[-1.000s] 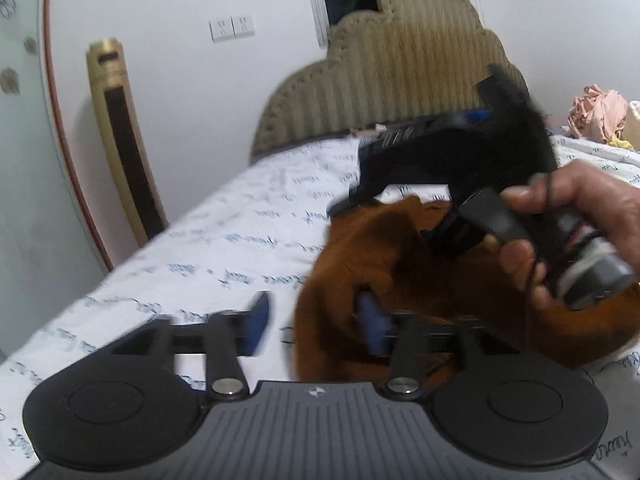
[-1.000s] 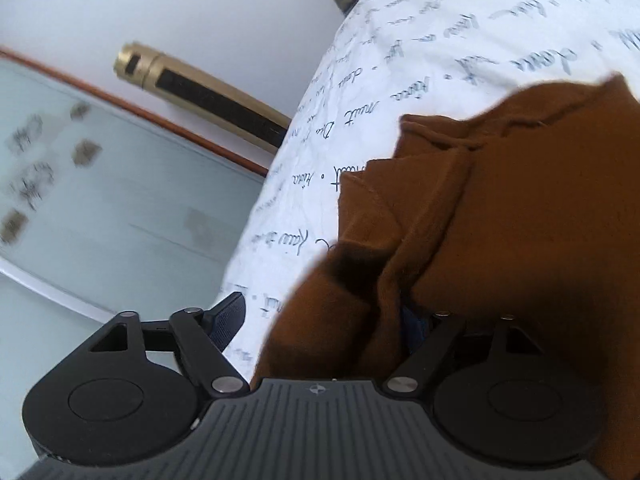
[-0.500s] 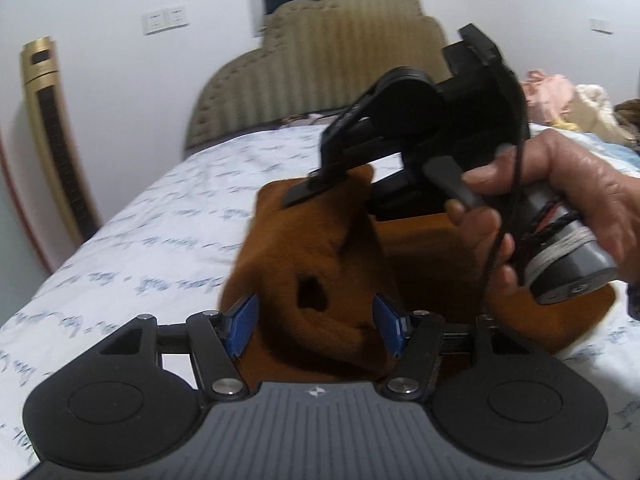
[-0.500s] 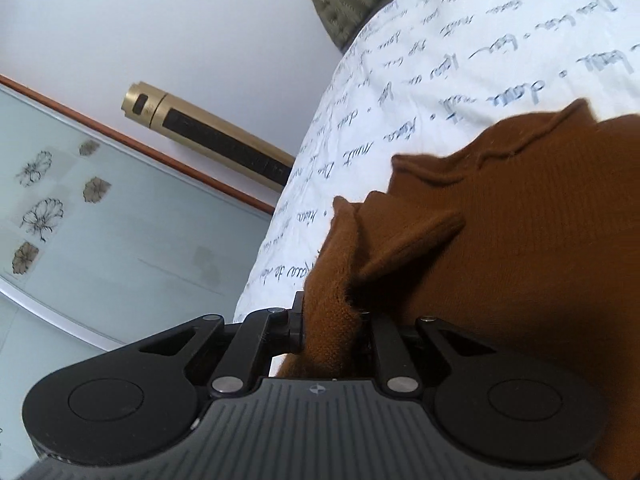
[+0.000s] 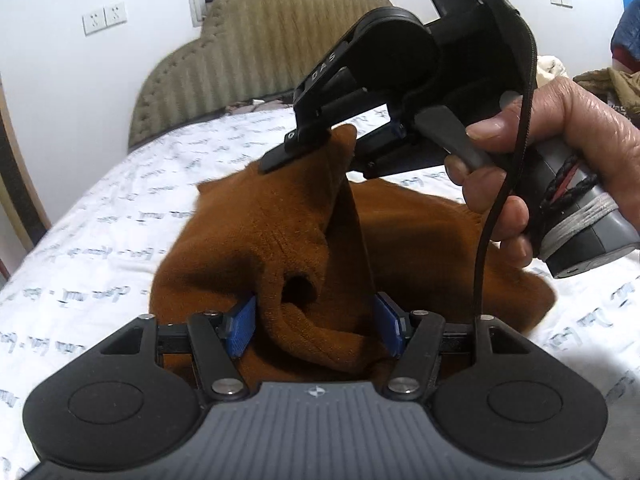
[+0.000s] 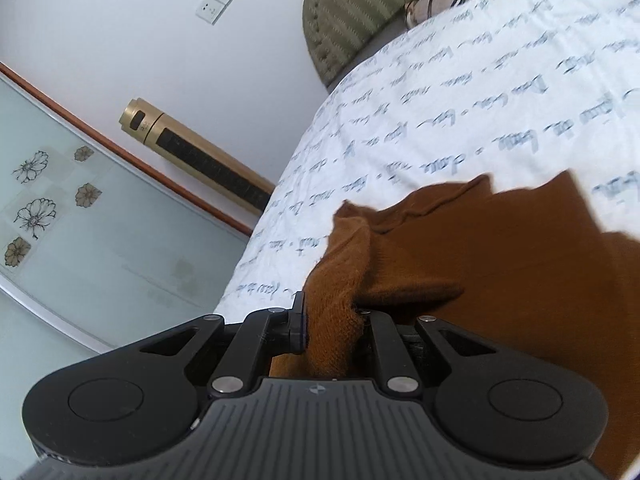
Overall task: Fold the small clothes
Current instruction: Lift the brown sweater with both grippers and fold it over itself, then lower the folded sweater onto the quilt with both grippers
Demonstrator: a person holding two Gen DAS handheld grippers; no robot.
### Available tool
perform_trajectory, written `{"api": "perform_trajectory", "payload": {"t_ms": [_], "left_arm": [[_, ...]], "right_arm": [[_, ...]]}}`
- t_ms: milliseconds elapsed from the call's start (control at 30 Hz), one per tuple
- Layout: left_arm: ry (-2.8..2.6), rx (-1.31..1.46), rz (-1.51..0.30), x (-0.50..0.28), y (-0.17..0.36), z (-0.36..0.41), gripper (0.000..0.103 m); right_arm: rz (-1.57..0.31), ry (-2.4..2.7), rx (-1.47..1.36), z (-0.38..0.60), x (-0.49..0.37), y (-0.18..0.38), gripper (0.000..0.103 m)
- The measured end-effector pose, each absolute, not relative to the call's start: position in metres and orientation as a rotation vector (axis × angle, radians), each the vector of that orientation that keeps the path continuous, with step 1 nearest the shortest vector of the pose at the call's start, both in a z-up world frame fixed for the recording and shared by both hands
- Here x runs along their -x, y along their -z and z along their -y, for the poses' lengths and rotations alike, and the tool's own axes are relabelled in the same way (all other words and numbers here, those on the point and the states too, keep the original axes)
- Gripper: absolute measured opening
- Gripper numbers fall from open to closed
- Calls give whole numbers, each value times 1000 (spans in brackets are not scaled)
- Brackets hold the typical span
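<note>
Right gripper was clenched on a fold of the brown garment above the bed; left gripper stood released around another bunch.

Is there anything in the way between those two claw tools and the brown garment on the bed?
Nothing visible. The right gripper is already clamped on an edge of the brown garment, and a bunched fold sits between the left gripper's blue pads, which have not closed on it. Only bedsheet surrounds the cloth.

The brown garment runs off the right edge, hiding the right gripper's far finger.
</note>
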State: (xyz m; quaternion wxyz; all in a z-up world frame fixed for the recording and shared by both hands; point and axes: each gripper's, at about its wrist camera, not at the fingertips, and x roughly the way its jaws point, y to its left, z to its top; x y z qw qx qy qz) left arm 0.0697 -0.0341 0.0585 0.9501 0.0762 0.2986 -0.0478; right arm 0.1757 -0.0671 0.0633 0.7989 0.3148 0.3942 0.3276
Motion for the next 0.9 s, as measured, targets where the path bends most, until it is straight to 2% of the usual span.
{"api": "perform_trajectory", "payload": {"t_ms": [33, 133, 233, 567, 800, 900], "left_arm": [[112, -144, -618, -72, -59, 37, 43], [164, -107, -654, -79, -61, 42, 26], [194, -73, -684, -87, -63, 47, 20], [376, 12, -731, -99, -82, 73, 19], [461, 16, -839, -105, -55, 97, 19], [480, 3, -808, -95, -53, 91, 19]], "right_arm": [[-840, -695, -678, 73, -175, -64, 16], [-825, -671, -669, 89, -177, -66, 16], [-815, -653, -641, 101, -179, -71, 16], [-854, -574, -565, 138, -187, -80, 16], [-926, -461, -525, 157, -197, -31, 16], [-939, -490, -594, 167, -195, -14, 17]]}}
